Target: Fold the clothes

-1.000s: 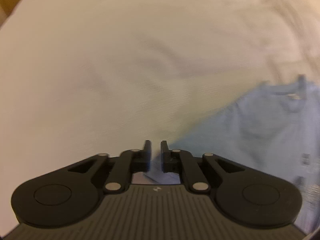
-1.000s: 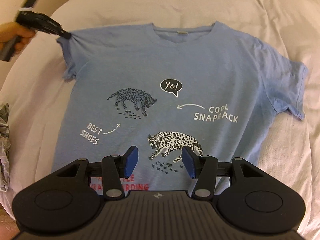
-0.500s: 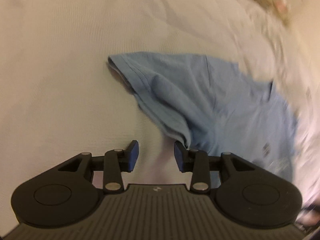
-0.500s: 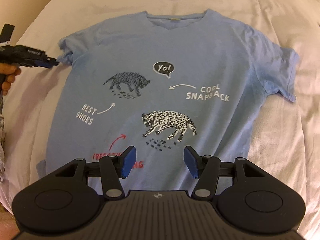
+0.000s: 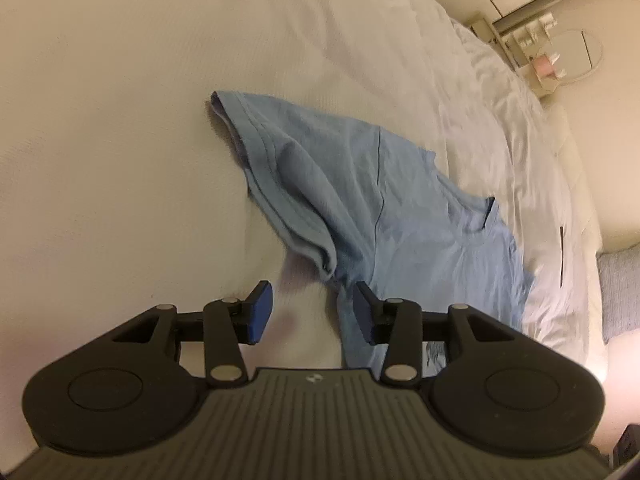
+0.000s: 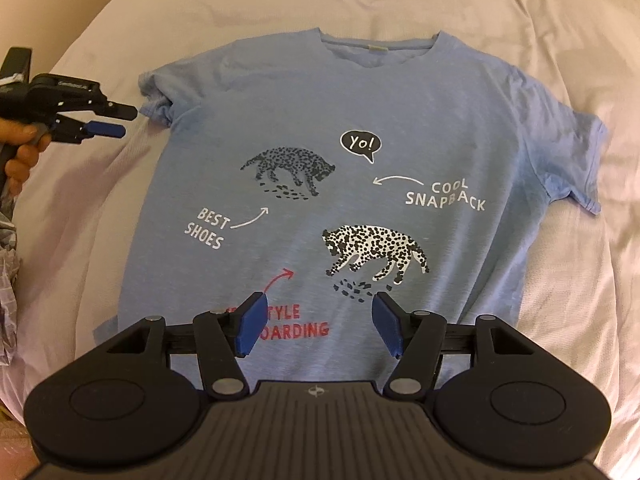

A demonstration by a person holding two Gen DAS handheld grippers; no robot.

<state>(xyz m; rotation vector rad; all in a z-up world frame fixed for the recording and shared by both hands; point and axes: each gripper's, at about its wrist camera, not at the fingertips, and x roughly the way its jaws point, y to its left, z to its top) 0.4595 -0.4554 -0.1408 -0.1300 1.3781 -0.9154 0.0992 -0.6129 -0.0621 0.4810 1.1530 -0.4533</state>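
Blue t-shirt (image 6: 360, 208) flat on white bed (image 6: 560, 20), print up; left gripper (image 5: 308, 312) released beside sleeve (image 5: 280, 184), right gripper (image 6: 318, 326) released over hem.

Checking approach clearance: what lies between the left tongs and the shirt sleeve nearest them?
Only bare white bedsheet. The right wrist view shows the open left tongs just short of the blue T-shirt sleeve, nothing between.

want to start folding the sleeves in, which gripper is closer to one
Left. The left gripper is open beside the bunched sleeve, almost at its hem. The right gripper hangs open over the shirt near the bottom hem, far from either sleeve.
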